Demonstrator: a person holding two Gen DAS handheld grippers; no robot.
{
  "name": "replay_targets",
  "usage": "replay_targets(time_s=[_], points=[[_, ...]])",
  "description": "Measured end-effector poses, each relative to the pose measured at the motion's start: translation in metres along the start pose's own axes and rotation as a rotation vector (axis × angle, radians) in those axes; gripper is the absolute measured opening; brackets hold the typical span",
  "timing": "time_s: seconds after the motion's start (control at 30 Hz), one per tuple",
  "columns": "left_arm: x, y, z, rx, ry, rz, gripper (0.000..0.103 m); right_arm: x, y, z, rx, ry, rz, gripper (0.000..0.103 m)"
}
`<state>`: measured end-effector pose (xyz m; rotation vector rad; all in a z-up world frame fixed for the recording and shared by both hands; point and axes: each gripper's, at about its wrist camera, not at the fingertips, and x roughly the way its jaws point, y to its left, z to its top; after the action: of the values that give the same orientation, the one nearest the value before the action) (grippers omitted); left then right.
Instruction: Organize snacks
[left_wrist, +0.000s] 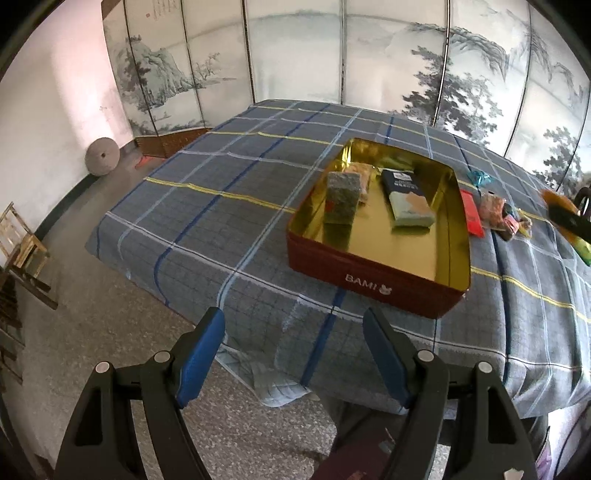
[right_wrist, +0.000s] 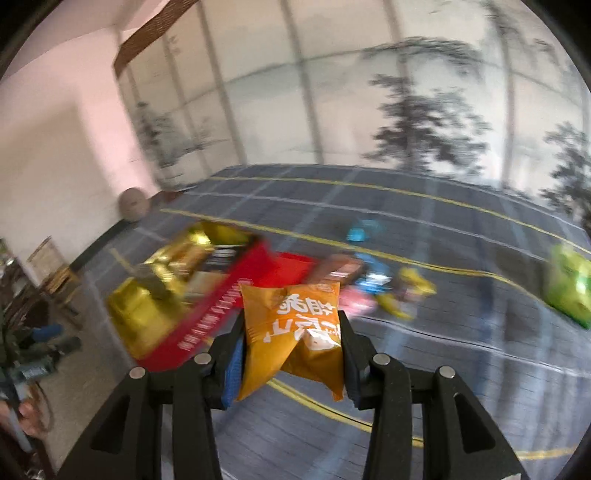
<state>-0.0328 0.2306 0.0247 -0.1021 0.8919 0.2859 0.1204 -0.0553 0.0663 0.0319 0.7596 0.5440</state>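
Carrying the orange packet to the tin

My right tongs (right_wrist: 291, 347) pinched a crinkly orange packet (right_wrist: 295, 328) above the checked desk (left_wrist: 221, 206); my left tongs (left_wrist: 293, 354) hung spread, empty. I judged it best to lower it flat onto the tin's (left_wrist: 373, 273) bare gold floor, clear of the grey block (left_wrist: 342, 194) and dark box (left_wrist: 406, 197).

Plaid-covered table (left_wrist: 229, 206), red tin (left_wrist: 369, 273), loose snack packets (left_wrist: 493, 210), perhaps sweets
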Motion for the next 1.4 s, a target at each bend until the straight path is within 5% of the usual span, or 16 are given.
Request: replay_targets(time_s=[0.27, 0.6, 1.4], points=[[0.004, -0.001, -0.003, 0.029, 0.015, 0.015, 0.073, 0.078, 0.062, 0.034, -0.026, 0.11, 0.117, 0.044], [0.007, 0.004, -0.001, 0.066, 0.007, 0.022, 0.074, 0.142, 0.097, 0.042, -0.048, 0.209, 0.121, 0.044], [0.014, 0.008, 0.0, 0.102, 0.01, 0.044, 0.074, 0.188, 0.125, 0.047, -0.088, 0.295, 0.045, 0.044]])
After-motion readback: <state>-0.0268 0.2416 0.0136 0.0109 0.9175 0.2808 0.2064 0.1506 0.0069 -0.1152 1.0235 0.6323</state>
